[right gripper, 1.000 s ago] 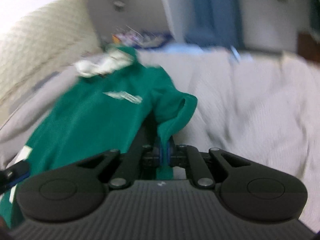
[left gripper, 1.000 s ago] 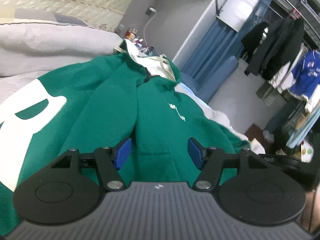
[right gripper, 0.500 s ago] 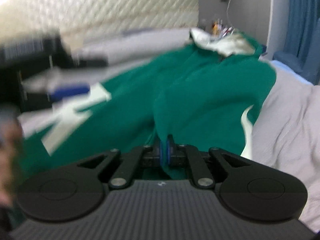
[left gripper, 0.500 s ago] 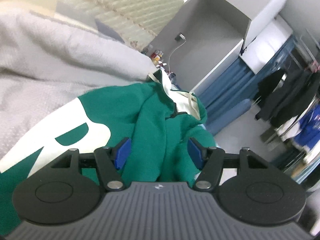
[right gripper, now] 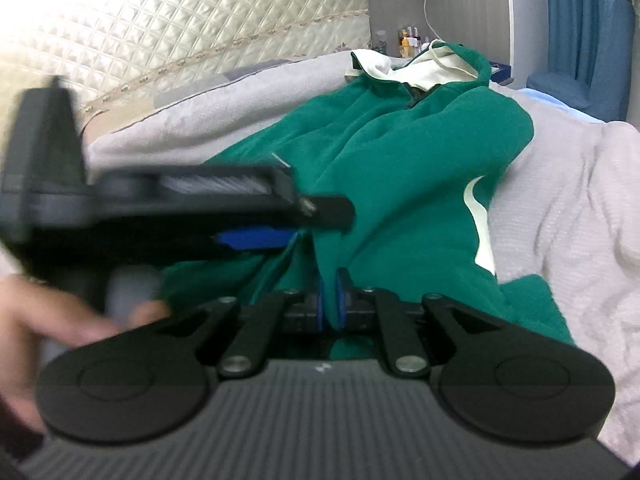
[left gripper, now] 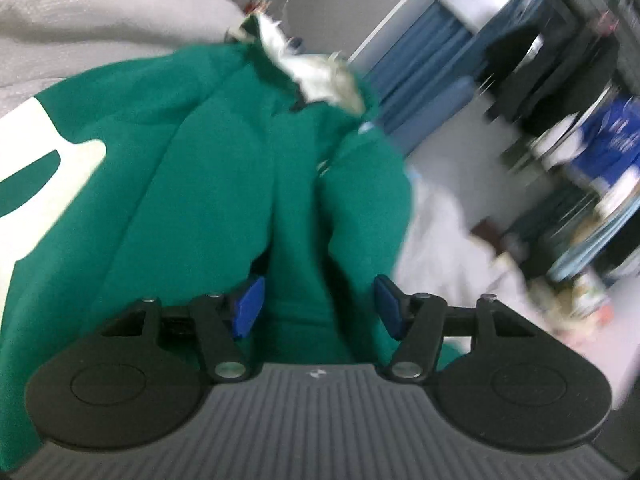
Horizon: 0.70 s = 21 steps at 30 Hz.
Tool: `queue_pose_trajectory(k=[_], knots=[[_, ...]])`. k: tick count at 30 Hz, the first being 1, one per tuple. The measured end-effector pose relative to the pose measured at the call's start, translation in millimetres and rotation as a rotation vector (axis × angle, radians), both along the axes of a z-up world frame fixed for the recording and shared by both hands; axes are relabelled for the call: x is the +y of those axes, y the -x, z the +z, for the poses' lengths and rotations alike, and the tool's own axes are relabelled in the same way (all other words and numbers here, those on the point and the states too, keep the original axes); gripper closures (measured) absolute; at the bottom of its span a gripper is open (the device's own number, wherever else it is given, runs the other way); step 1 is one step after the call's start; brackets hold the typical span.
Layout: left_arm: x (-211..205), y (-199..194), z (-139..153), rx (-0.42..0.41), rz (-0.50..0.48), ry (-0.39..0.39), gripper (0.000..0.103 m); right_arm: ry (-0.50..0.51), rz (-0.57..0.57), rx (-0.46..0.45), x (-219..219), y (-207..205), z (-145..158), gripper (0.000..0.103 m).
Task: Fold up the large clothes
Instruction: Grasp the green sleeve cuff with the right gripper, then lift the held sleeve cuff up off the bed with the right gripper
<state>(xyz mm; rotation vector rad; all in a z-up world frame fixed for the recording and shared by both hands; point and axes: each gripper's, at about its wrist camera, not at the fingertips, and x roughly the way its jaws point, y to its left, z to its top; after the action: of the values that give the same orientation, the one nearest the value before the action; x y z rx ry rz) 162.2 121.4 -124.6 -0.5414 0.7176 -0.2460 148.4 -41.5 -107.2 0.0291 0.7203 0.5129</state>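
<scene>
1. The green hoodie [right gripper: 400, 152] lies on the bed [right gripper: 560, 208], hood [right gripper: 424, 68] toward the quilted headboard [right gripper: 200, 28].
2. The hood lining shows white. A large white print [left gripper: 44, 184] is on the near-left panel in the left wrist view.
3. The right claw [right gripper: 330, 304] is nearly closed. Its 2 blue pads [right gripper: 342, 300] pinch a raised fold of green fabric between them.
4. The left claw [left gripper: 318, 306] stands partly open and its jaws have just been closing. A ridge of hoodie fabric sits between its blue pads [left gripper: 250, 306]; fabric looks close to both pads, but blur leaves contact uncertain.
5. In the right wrist view, the left claw [right gripper: 256, 238] reaches in from the left, just beside the right claw, over the same part of the hoodie.
6. A hand [right gripper: 36, 320], blurred, grips the left claw's handle at the lower left.
7. The left wrist view is motion-blurred. Dark and blue clothes [left gripper: 560, 80] hang at its right, beyond a blue curtain [left gripper: 416, 56].
8. Small bottles [right gripper: 410, 42] stand beyond the hood; a charger cable [right gripper: 426, 8] hangs on the wall above them.
</scene>
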Motion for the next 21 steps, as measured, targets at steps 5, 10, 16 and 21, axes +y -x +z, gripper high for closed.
queue_pose_trajectory(k=[5,10,16,21], knots=[[2.3,-8.6,-13.1,0.046,0.032,-0.034,0.053,-0.06,-0.01,0.075,-31.7,10.1,14.7,0.083],[6.0,-10.7,-18.9,0.05,0.044,-0.023,0.054,-0.18,-0.156,0.088,-84.4,27.8,27.5,0.05],[10.5,-8.1,-19.4,0.055,0.054,0.009,0.055,-0.164,-0.404,0.154,-125.6,13.4,15.3,0.025],[11.5,-7.5,-19.6,0.057,0.065,0.02,0.055,-0.294,-0.523,0.29,-153.3,-4.1,-11.5,0.025]])
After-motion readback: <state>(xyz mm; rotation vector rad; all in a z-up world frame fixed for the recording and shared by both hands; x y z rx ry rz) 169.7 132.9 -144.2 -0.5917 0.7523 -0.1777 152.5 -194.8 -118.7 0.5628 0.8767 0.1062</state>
